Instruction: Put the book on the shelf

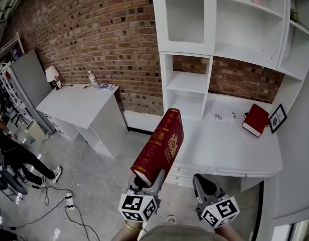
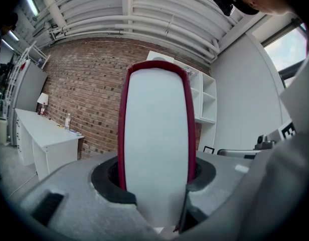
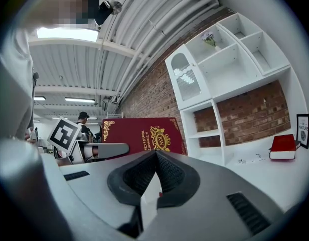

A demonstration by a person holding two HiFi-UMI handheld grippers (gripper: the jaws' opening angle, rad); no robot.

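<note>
Between the left tongs (image 1: pixel 146 178) the red book (image 1: pixel 159 145) is clamped by its bottom end, leaning up in mid-air short of the white shelf (image 1: pixel 188 82). Held so low, it could lever out and drop. Beside them the right tongs (image 1: pixel 203 184) sit closed, empty. On the table (image 1: pixel 229 152), a second red book (image 1: pixel 255 119) and a frame (image 1: pixel 277 117) stand aside.

Bright even light; fisheye-curved edges, dark vignetted corners

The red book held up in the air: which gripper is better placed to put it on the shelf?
Left. The left gripper grips the red book, which points toward the white shelf; the right gripper is shut and empty.
</note>
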